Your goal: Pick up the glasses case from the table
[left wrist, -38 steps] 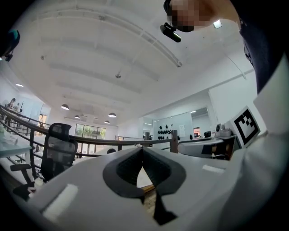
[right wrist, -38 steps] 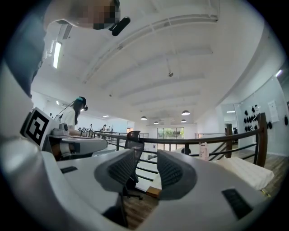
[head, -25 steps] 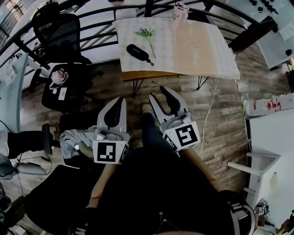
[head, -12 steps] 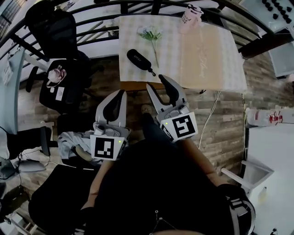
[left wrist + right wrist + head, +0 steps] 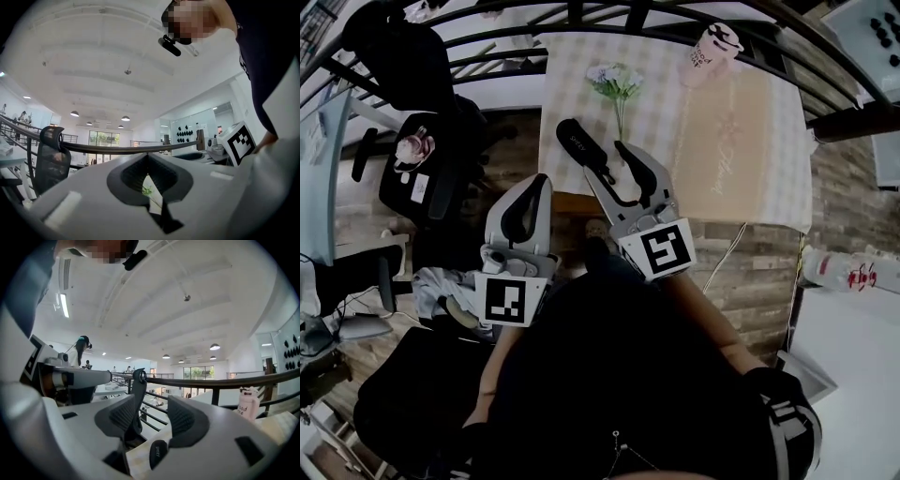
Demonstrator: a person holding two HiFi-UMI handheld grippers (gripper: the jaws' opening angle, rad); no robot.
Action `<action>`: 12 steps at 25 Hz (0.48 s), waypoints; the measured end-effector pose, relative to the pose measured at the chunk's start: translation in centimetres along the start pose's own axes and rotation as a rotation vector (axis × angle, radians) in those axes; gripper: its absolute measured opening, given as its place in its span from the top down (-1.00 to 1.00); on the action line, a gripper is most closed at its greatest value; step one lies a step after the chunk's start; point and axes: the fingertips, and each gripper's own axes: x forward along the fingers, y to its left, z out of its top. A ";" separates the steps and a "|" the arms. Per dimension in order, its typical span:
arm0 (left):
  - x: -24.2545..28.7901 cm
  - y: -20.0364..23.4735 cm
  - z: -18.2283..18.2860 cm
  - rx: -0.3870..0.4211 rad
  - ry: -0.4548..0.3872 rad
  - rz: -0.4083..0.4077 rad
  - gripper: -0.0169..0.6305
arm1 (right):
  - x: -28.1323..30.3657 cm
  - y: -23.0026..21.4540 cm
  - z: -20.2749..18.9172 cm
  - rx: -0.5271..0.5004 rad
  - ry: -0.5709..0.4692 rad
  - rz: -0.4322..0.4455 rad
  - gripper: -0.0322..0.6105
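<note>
Dim head view, bright ceiling lamps — fisheye-warped edges

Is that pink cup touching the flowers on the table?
Apart. The head view shows bare tablecloth between the pink cup and the flowers.

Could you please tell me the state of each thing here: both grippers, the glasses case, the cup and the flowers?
right gripper, jaws opening, nothing between the pads.
left gripper, shut, empty.
glasses case, closed, lying on the table, not held.
cup, upright at the table's far side.
flowers, lying flat on the table.
</note>
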 end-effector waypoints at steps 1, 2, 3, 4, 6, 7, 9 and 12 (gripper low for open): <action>0.7 0.3 -0.1 -0.002 -0.001 0.011 0.94 | 0.6 -0.5 -0.2 -0.003 0.002 0.015 0.34; 1.4 0.6 -0.3 -0.005 -0.002 0.022 0.94 | 1.2 -1.0 -0.3 -0.006 0.005 0.029 0.33; 2.1 0.8 -0.4 -0.009 0.000 0.033 0.94 | 1.7 -1.5 -0.5 -0.009 0.008 0.042 0.33; 2.7 1.0 -0.6 -0.013 0.003 0.042 0.94 | 2.2 -1.9 -0.7 -0.010 0.010 0.053 0.33; 3.6 1.3 -0.8 -0.015 0.011 0.057 0.94 | 2.9 -2.8 -0.9 -0.008 0.013 0.070 0.33; 3.9 1.5 -0.8 -0.015 0.016 0.063 0.94 | 3.2 -3.1 -1.0 -0.004 0.013 0.076 0.33; 4.3 1.8 -1.0 -0.014 0.027 0.073 0.94 | 3.8 -3.6 -1.4 0.010 0.017 0.083 0.33; 5.0 2.2 -1.4 -0.020 0.043 0.079 0.94 | 4.5 -4.3 -2.0 0.028 0.027 0.090 0.33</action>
